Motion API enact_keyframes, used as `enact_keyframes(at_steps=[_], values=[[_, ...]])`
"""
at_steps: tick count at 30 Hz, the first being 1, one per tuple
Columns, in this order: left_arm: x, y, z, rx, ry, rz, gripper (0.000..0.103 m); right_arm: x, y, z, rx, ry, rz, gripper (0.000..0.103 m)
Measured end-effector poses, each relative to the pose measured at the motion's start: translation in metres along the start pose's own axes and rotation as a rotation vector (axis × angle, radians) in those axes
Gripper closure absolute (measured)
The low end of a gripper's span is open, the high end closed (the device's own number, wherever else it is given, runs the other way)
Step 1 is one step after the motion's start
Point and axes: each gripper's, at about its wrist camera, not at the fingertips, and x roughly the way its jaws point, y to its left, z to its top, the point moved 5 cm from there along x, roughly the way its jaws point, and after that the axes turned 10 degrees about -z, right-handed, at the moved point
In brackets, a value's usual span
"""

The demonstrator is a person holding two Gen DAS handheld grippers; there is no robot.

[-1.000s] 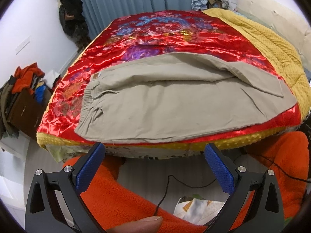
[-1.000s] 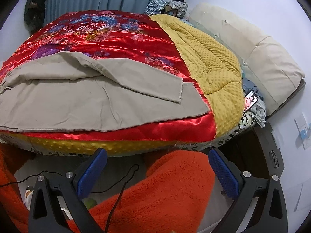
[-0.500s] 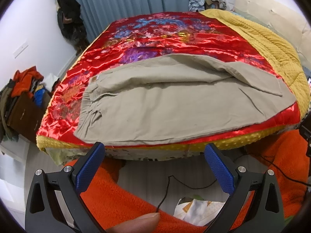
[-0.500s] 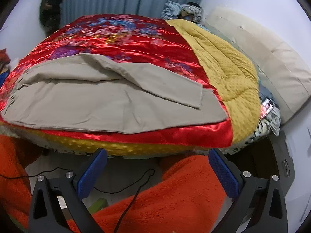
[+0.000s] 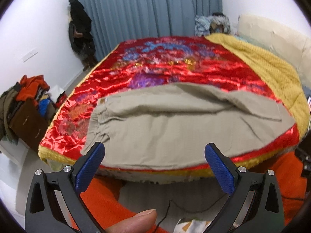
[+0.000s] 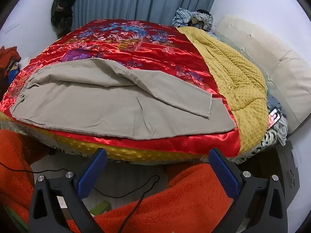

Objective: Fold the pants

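Left wrist view: the left gripper (image 5: 154, 156) is held with its blue-padded jaws spread wide and nothing between them, just in front of the near edge of a bed. The beige pants (image 5: 175, 124) are laid flat across a shiny red floral quilt (image 5: 175, 66), close to the bed's near edge, with the gathered waistband (image 5: 95, 116) at the left and the legs stretched to the right. One leg is lapped over the other, its hem falling short of the lower leg's hem. This view is slightly blurred. A fingertip (image 5: 134, 221) is seen at the bottom edge between the gripper's arms, and orange fleece (image 5: 101, 200) is visible below the bed edge.

From the right wrist view, the right gripper (image 6: 158, 160) is likewise shown with its jaws wide apart and empty, held below and in front of the quilt's edge, apart from the fabric. The upper leg's hem (image 6: 209, 106) is seen lying diagonally across the lower leg. A yellow dotted blanket (image 6: 233, 73) is folded back along the right side of the quilt, beside a cream headboard (image 6: 272, 68). Blue-grey curtains (image 6: 136, 0) are hung behind the bed, and a thin black cable (image 6: 124, 194) is trailed over the floor and fleece.
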Motion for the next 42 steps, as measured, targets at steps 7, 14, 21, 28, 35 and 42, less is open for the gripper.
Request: enact_keyframes(at_steps=[7, 14, 21, 28, 35, 42], values=[[-0.004, 0.007, 0.004, -0.039, -0.049, -0.019, 0.000, -0.015, -0.007, 0.010, 0.031, -0.108, 0.010, 0.000], [-0.009, 0.010, 0.009, -0.073, -0.079, -0.019, 0.000, -0.035, -0.023, 0.026, 0.092, -0.238, -0.007, 0.000], [-0.015, 0.019, 0.013, -0.109, -0.121, -0.015, 0.000, -0.060, -0.028, 0.037, 0.094, -0.444, 0.037, 0.000], [-0.008, 0.017, 0.013, -0.089, -0.076, 0.019, 0.000, -0.046, 0.008, 0.018, -0.020, -0.368, 0.220, 0.000], [0.002, 0.024, 0.005, -0.134, -0.025, -0.002, 0.000, 0.018, 0.003, 0.017, -0.087, -0.240, 0.239, 0.000], [-0.007, 0.030, 0.002, -0.145, -0.032, 0.026, 0.000, 0.173, -0.050, 0.045, -0.318, -0.174, 0.065, 0.034]])
